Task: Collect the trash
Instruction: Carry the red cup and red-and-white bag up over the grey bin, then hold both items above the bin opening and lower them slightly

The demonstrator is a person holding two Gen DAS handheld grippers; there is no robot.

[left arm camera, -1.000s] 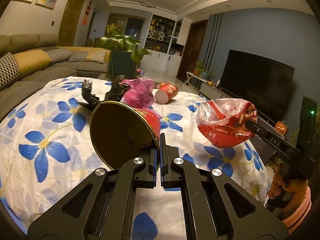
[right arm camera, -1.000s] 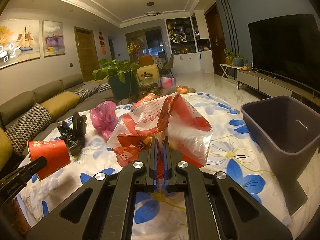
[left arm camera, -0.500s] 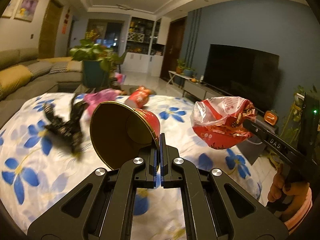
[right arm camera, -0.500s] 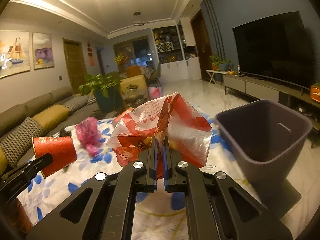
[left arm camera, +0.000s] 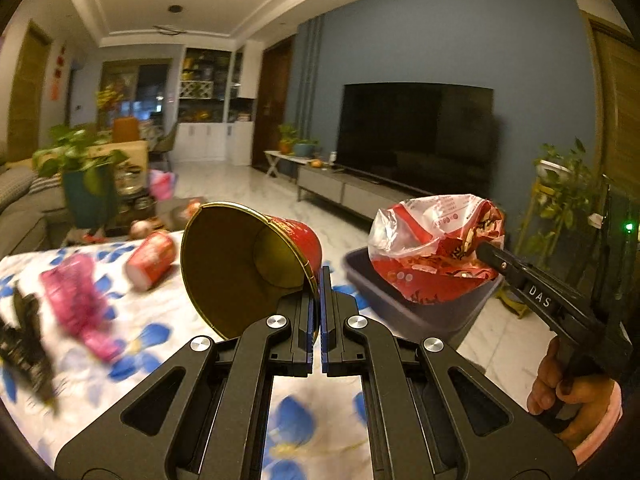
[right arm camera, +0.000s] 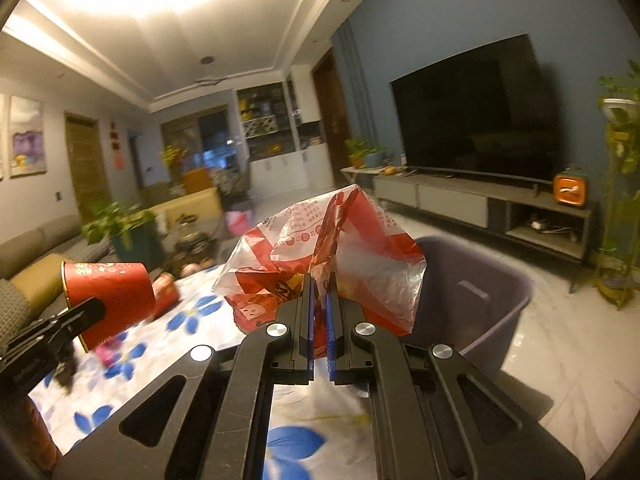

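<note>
Nearest the cameras, both tools are loaded. The left hand-held gripper (left arm camera: 317, 280) has its jaws pressed together on the rim of a red paper cup (left arm camera: 256, 264) with a gold lining, which it carries tipped on its side above the table (left arm camera: 168, 320). The right hand-held gripper (right arm camera: 319, 286) is clamped on a crumpled red and clear plastic bag (right arm camera: 320, 256), held up in the air.

Just beyond the bag stands a dark grey bin (right arm camera: 480, 296) on the floor beside the table's edge; in the left wrist view the bag hangs over the bin's near rim. Neither piece is in the bin, so both drops appear not yet made, though the bag looks close to its release point.

Farther back on the flowered cloth, more trash is left: a second red cup (left arm camera: 152, 258) lying on its side, a crumpled pink bag (left arm camera: 76, 308) and a dark crumpled item (left arm camera: 24, 356) at the left edge. By this showing the task is under way, with several pickups remaining.
</note>
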